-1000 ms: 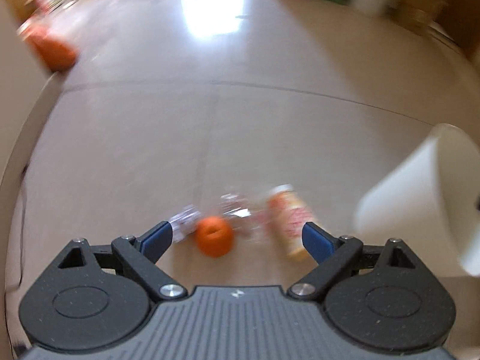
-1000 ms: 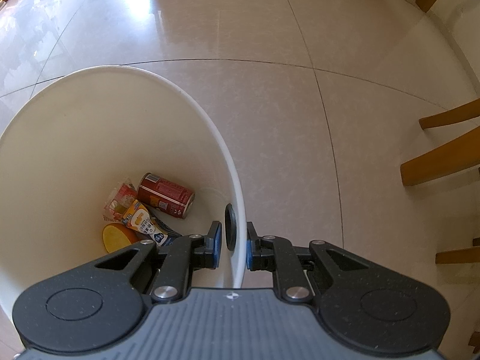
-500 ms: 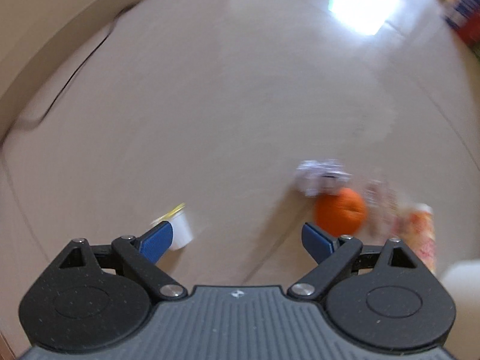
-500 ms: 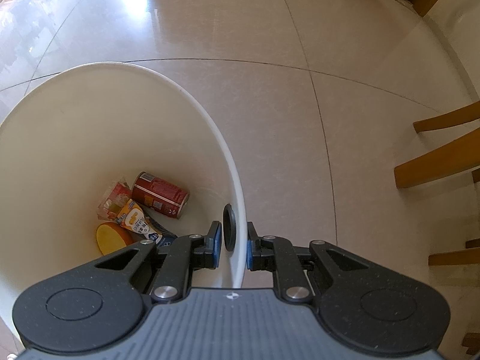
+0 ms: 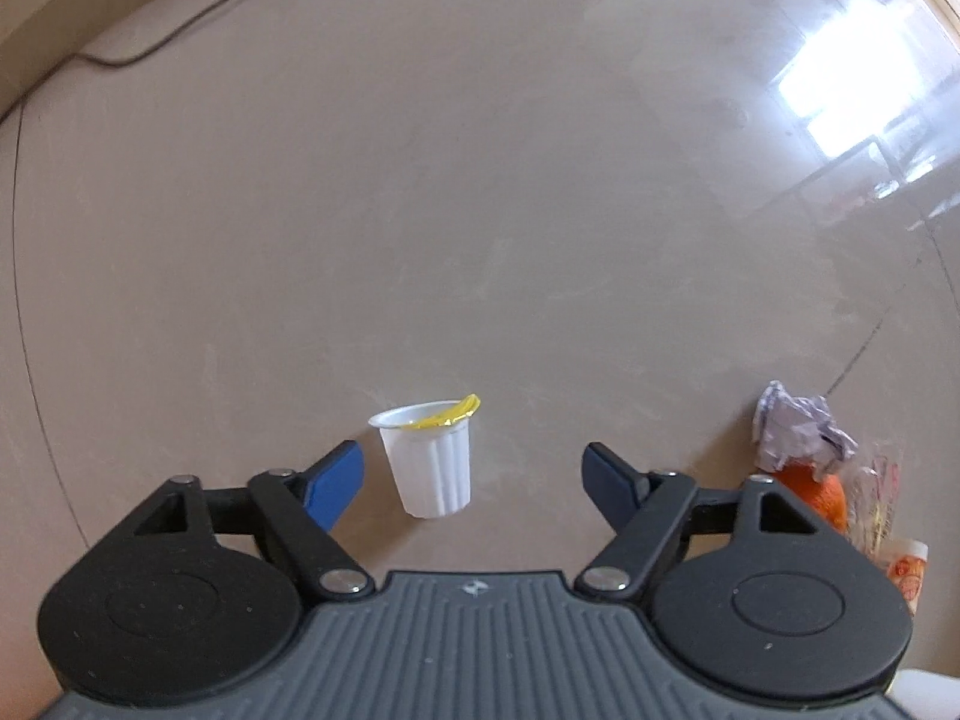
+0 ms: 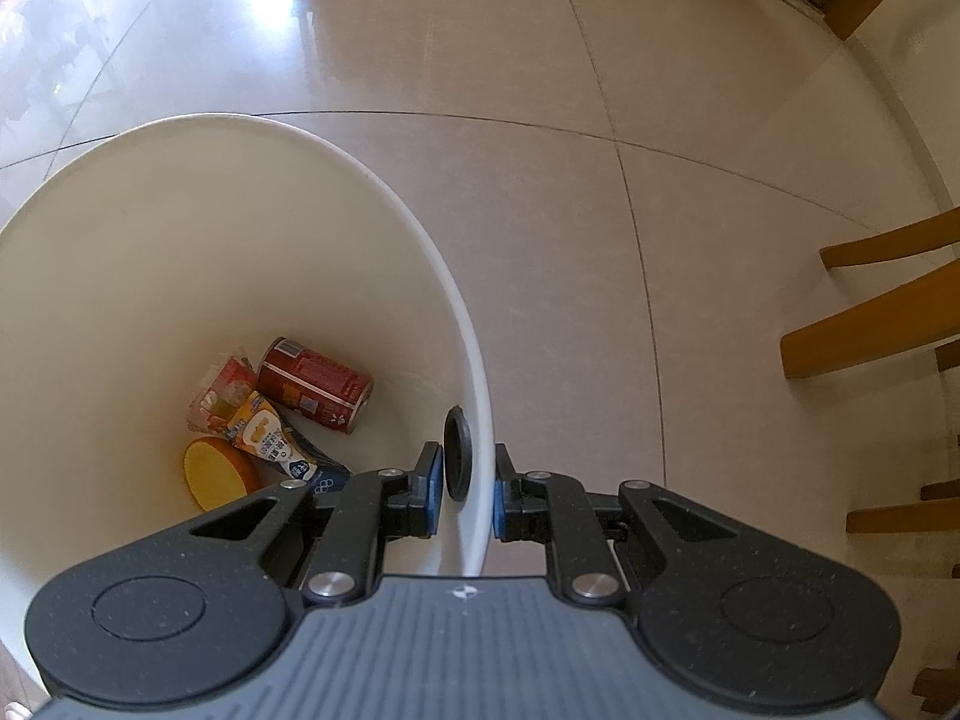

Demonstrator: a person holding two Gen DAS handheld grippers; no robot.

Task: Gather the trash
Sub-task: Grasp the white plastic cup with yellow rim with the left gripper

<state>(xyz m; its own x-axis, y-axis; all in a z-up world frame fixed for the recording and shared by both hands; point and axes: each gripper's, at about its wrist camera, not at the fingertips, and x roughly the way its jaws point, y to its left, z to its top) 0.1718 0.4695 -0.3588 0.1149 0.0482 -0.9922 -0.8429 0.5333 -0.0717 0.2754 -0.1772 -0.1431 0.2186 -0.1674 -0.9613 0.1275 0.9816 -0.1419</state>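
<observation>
Since the earlier frames the left gripper [image 5: 472, 483] has swung from over the orange-and-wrapper cluster to above a small cup [image 5: 429, 457], which now sits between its fingers instead of at the left pad's edge; the bin view from the right gripper [image 6: 465, 495] is unchanged

Left wrist view: cup, white and ribbed with a yellow foil lid peeled half up, stands on the beige floor [image 5: 420, 210]. It lies nearer the left pad, just beside it, with a clear gap to the right pad. Neither pad touches it. The jaws have just been closing and are still set wide apart around the cup

Other trash at 3 to 4 o'clock from the cup, well apart from it: crumpled paper [image 5: 798, 429], orange [image 5: 825, 492] touching it below, a clear wrapper [image 5: 879, 495] and a small bottle [image 5: 909, 570] at the frame edge. A dark cable [image 5: 198, 27] runs along the wall at 11 o'clock

Right wrist view: fingers clamped on the rim of the white bin [image 6: 477, 372], one pad inside, one outside, by a black grommet [image 6: 457, 463] on the inner wall. On the bin bottom: red can [image 6: 315, 384] on its side, carton [image 6: 267, 435], snack wrapper [image 6: 219, 393], yellow lid [image 6: 219, 474], all touching or overlapping. Wooden chair legs [image 6: 870, 336] at 3 o'clock
</observation>
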